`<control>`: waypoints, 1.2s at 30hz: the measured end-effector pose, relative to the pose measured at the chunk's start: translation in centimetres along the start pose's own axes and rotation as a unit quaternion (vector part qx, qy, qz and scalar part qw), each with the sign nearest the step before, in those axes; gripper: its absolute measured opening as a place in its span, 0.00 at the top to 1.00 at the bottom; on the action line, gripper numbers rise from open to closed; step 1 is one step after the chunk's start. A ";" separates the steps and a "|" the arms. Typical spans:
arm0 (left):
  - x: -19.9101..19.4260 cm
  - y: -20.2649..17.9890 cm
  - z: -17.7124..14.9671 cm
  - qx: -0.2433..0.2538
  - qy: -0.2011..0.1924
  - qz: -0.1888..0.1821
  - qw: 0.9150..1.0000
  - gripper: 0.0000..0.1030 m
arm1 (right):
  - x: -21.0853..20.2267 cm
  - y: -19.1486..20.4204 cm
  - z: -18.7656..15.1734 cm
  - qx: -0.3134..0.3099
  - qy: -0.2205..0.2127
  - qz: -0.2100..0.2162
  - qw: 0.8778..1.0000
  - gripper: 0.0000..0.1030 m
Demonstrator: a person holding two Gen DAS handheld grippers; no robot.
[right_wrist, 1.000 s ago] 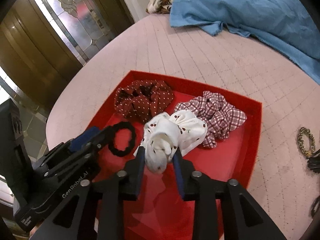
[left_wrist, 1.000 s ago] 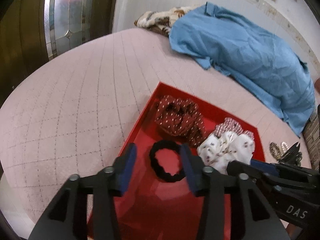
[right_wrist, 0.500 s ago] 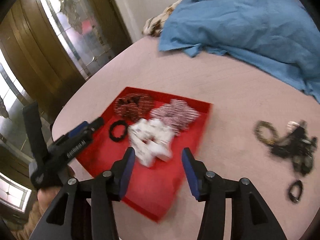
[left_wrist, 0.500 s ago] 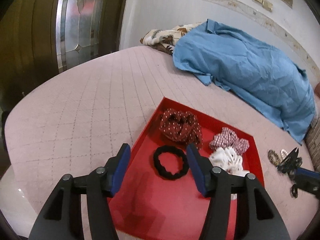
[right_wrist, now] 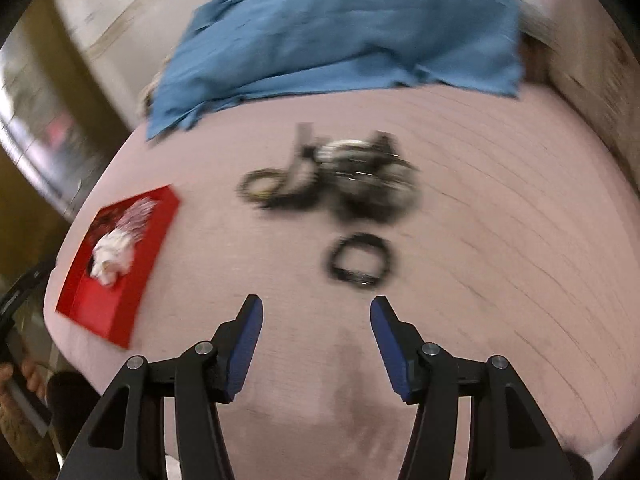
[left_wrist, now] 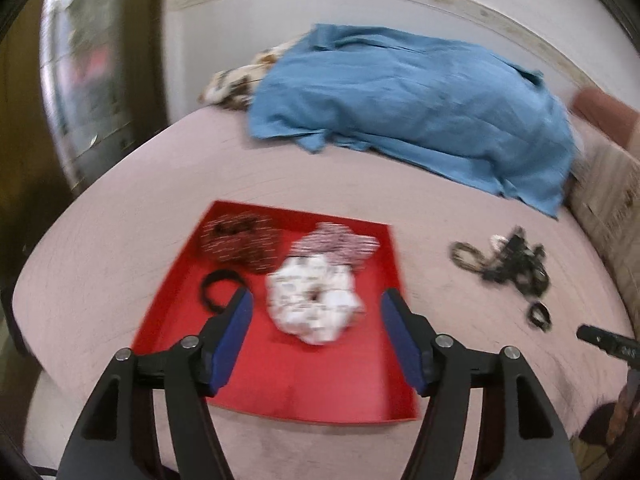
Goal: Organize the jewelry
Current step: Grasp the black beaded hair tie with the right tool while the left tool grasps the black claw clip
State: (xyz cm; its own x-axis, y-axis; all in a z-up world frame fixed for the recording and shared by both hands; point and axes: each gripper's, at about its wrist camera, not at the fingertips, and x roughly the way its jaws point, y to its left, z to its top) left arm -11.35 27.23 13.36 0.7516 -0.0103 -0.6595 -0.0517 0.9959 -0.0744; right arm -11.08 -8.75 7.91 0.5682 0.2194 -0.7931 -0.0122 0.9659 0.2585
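1. Red tray lies on the pink quilted desk. It holds four hair ties: a white patterned scrunchie near the middle, a plaid scrunchie touching it on the far side, a dark red dotted scrunchie at the far left corner, and a thin black hair tie near the left wall.
2. Loose pile of dark jewelry lies on the desk well apart from the tray, to its right; individual pieces are too blurred to identify. A leopard-print loop sits at the pile's tray-facing edge.
3. A single black band lies on the desk just nearer than the pile.
4. Left tongs: released, jaws wide, holding nothing, above the tray with the white scrunchie between the blue pads.
5. Right tongs: released, jaws wide, empty, above bare desk, near the black band.
6. Blue cloth covers the far side of the desk; a patterned fabric shows at its left end.
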 end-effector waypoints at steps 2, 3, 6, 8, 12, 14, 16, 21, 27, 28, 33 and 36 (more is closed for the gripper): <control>0.2 -2.4 0.0 0.022 0.010 -0.015 1.000 0.35 | -0.2 -2.1 -0.4 0.020 -0.004 -0.003 1.000 0.41; 0.5 -3.5 0.0 0.029 0.017 -0.022 0.999 0.35 | -0.2 -3.2 -0.5 0.030 -0.005 -0.004 1.000 0.41; 1.3 -6.1 -0.4 0.040 0.038 -0.042 0.998 0.35 | 0.3 -4.8 -0.8 0.044 -0.006 -0.002 0.999 0.41; 1.8 -7.6 -0.6 0.048 0.049 -0.051 0.996 0.35 | 0.7 -5.7 -1.0 0.050 -0.006 0.002 0.999 0.41; 3.0 -10.9 -0.6 0.075 0.064 -0.057 0.994 0.35 | 1.9 -6.7 -1.1 0.049 -0.005 0.009 0.999 0.41; 3.6 -12.3 -0.3 0.084 0.065 -0.060 0.993 0.35 | 2.6 -6.9 -0.8 0.044 -0.007 0.011 0.999 0.41; 4.7 -13.7 0.2 0.093 0.070 -0.064 0.991 0.35 | 3.2 -6.8 -0.4 0.038 -0.011 0.014 0.999 0.41; 7.8 -16.8 1.1 0.113 0.087 -0.080 0.987 0.35 | 4.9 -6.2 0.8 0.018 -0.019 0.014 1.000 0.41; 12.4 -20.4 1.6 0.138 0.113 -0.097 0.979 0.40 | 6.8 -5.2 1.7 -0.013 -0.024 0.006 1.000 0.49; 13.2 -21.0 1.6 0.143 0.118 -0.097 0.978 0.42 | 7.1 -5.1 1.9 -0.018 -0.023 0.003 1.000 0.54; 16.2 -23.3 2.0 0.157 0.131 -0.106 0.973 0.45 | 8.0 -5.0 2.2 -0.031 -0.025 0.000 0.999 0.63; 17.4 -24.9 2.1 0.179 0.132 -0.111 0.969 0.45 | 8.1 -5.2 2.3 -0.031 -0.026 0.004 0.999 0.63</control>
State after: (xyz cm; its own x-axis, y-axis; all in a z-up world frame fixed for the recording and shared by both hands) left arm 4.35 2.47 5.33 0.5221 -0.2036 -0.8282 0.3585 0.9335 -0.0035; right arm -4.47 -12.32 1.39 0.6106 0.2213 -0.7604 -0.0673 0.9712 0.2286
